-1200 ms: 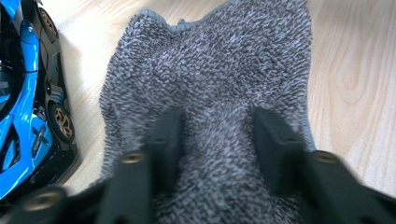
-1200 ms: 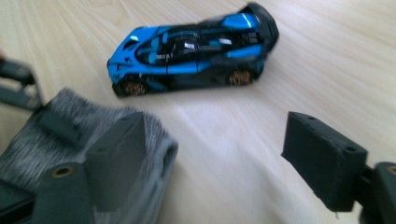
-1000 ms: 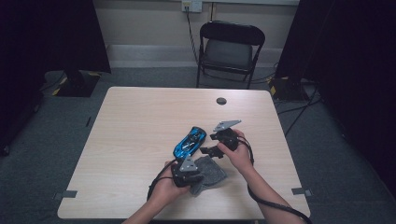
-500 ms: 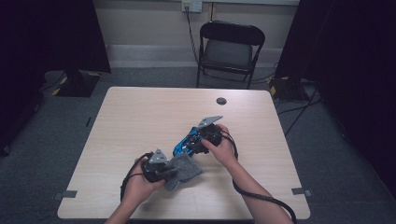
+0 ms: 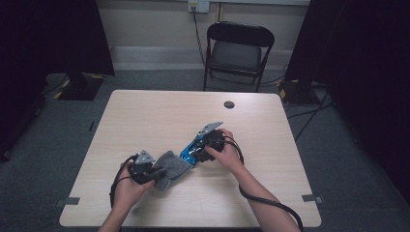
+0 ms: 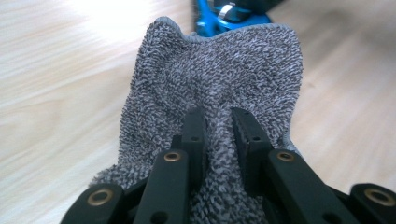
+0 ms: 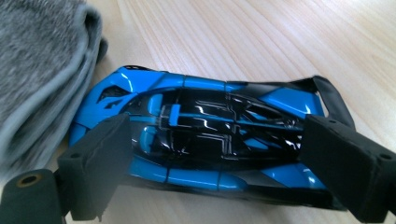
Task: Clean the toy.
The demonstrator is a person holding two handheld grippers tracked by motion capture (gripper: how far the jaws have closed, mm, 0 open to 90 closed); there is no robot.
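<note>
A blue and black toy car (image 7: 201, 116) lies on the wooden table (image 5: 145, 116), its nose next to a grey terry cloth (image 7: 42, 60). My right gripper (image 7: 217, 144) straddles the car lengthwise, one pad at each end. Its jaws have just been opening and stand wide around the car. In the high view the car (image 5: 189, 151) shows under the right gripper (image 5: 196, 152) near the table's middle. My left gripper (image 6: 217, 116) is shut on a pinched fold of the cloth (image 6: 215, 70). From above, the left gripper (image 5: 157, 173) holds the cloth (image 5: 173, 164) at the front left.
A small black round object (image 5: 229, 104) lies near the table's far edge. A black folding chair (image 5: 239, 48) stands beyond the table. Cables trail from both grippers over the front edge.
The right gripper brought the car down from its raised tilt to the table. The left hand pulled the cloth leftward, away from the car.
</note>
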